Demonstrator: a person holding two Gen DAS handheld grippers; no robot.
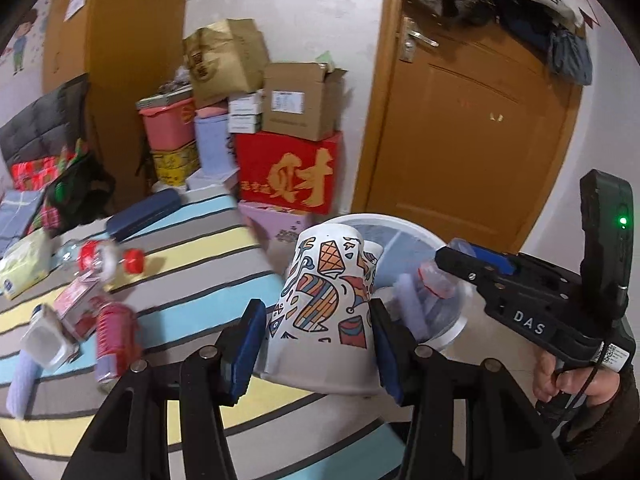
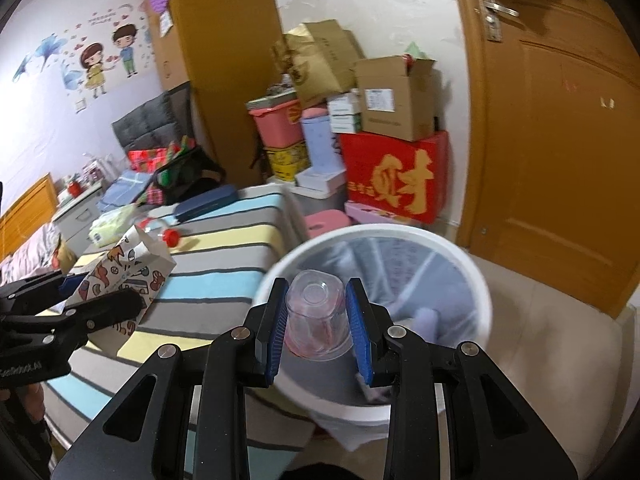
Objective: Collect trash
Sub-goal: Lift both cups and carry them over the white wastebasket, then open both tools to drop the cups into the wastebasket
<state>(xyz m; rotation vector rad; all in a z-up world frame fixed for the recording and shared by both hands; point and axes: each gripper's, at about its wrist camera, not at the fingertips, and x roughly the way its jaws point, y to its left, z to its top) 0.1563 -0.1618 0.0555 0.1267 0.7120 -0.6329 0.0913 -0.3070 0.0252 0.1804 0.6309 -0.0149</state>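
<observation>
My left gripper (image 1: 318, 320) is shut on a white paper cup (image 1: 324, 292) printed with colourful shapes, held tilted over the edge of the striped bed (image 1: 192, 252). In the right wrist view the same cup (image 2: 132, 264) sits in the left gripper (image 2: 104, 288) at the left. My right gripper (image 2: 316, 292) is shut on a clear plastic cup (image 2: 316, 312) above the open white bin (image 2: 400, 232), which has a clear liner. From the left wrist view the right gripper (image 1: 452, 258) holds that clear cup (image 1: 434, 278) over the bin (image 1: 400, 220).
On the bed lie a bottle with a red cap (image 1: 108, 260), a pink can (image 1: 114, 340), a small white tub (image 1: 44, 340), a red packet (image 1: 76, 296) and a tissue pack (image 1: 24, 268). Stacked boxes (image 1: 288, 172) stand behind the bin; a wooden door (image 1: 472, 120) is to the right.
</observation>
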